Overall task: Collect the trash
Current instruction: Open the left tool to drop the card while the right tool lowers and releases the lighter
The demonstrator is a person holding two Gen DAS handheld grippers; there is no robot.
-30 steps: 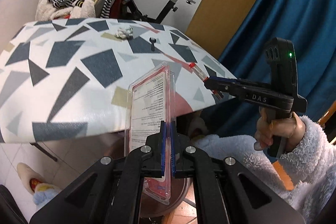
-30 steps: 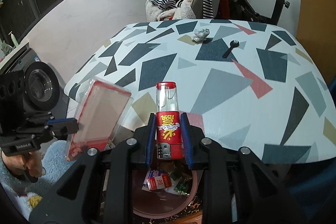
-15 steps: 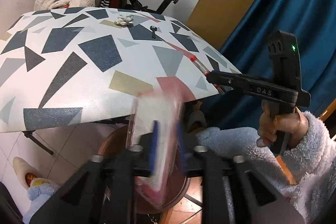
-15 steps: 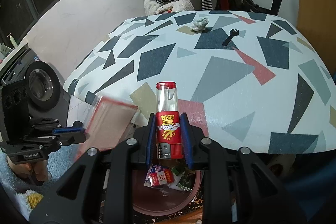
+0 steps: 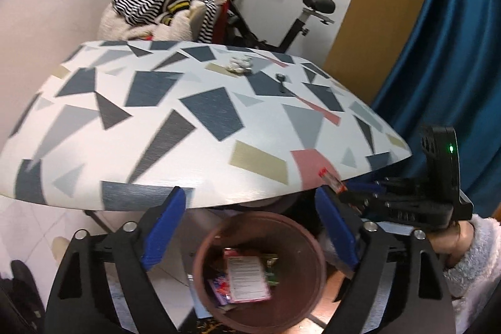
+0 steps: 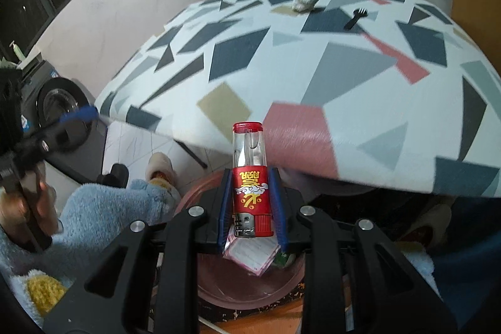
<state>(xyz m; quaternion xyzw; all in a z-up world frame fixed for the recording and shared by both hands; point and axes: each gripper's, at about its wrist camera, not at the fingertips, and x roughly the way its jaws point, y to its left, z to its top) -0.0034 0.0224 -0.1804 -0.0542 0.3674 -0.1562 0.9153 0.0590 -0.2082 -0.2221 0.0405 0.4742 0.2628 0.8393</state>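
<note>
Red lighter (image 6: 250,177) clamped upright in right tongs (image 6: 250,205), above brown bin (image 6: 250,287). Left tongs (image 5: 250,227) spread wide, empty; blister pack (image 5: 247,279) lies in bin below.

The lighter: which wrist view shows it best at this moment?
The right wrist view. There the lighter stands upright and centred, clamped in the right gripper, with its red label, clear tank and metal end plain. The left wrist view catches only its red tip poking out of that gripper at the table edge.
</note>
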